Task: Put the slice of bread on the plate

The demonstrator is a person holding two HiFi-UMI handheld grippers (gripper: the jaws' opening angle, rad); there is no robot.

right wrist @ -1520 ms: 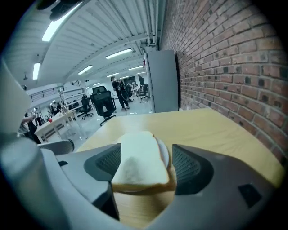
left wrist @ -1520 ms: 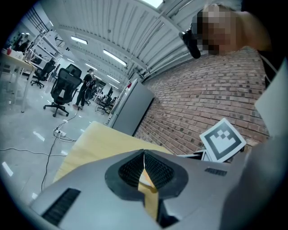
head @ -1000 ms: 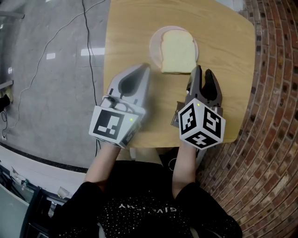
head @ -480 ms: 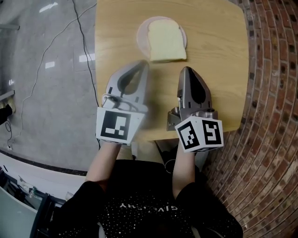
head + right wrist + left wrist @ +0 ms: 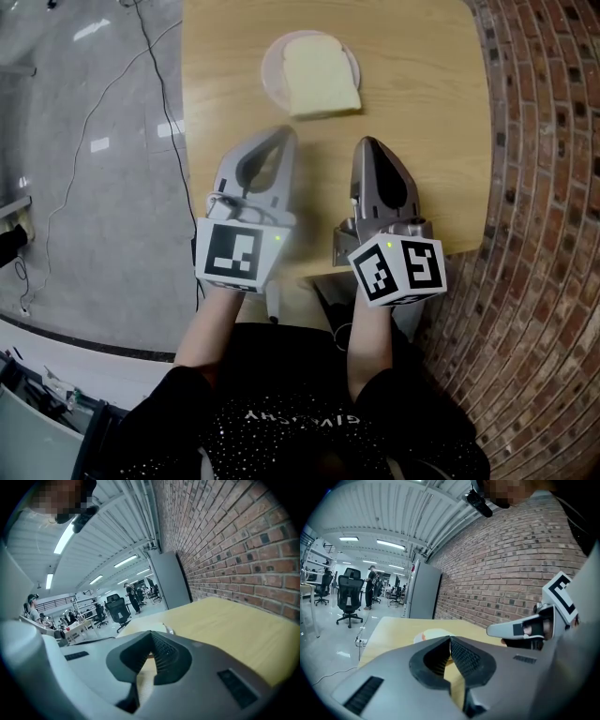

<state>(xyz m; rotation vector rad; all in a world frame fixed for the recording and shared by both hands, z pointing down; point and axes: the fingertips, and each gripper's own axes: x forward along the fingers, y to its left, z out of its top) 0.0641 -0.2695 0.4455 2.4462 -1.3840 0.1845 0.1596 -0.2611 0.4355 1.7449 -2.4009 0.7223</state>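
Note:
A pale slice of bread lies on a small round white plate at the far side of the wooden table. It covers most of the plate and overhangs its near rim. Both grippers hover over the near half of the table, well short of the plate. My left gripper is shut and empty, its tips meeting. My right gripper is shut too, with nothing between its fingers. In the left gripper view the plate shows just beyond the tips.
Brick paving lies right of the table, and grey floor with a black cable lies to the left. The table's near edge runs under the grippers' marker cubes. Office chairs and people stand far off in the hall.
The right gripper's jaws have shut from open, and both grippers have drawn back from the plate toward the table's near edge. The bread stays on the plate.

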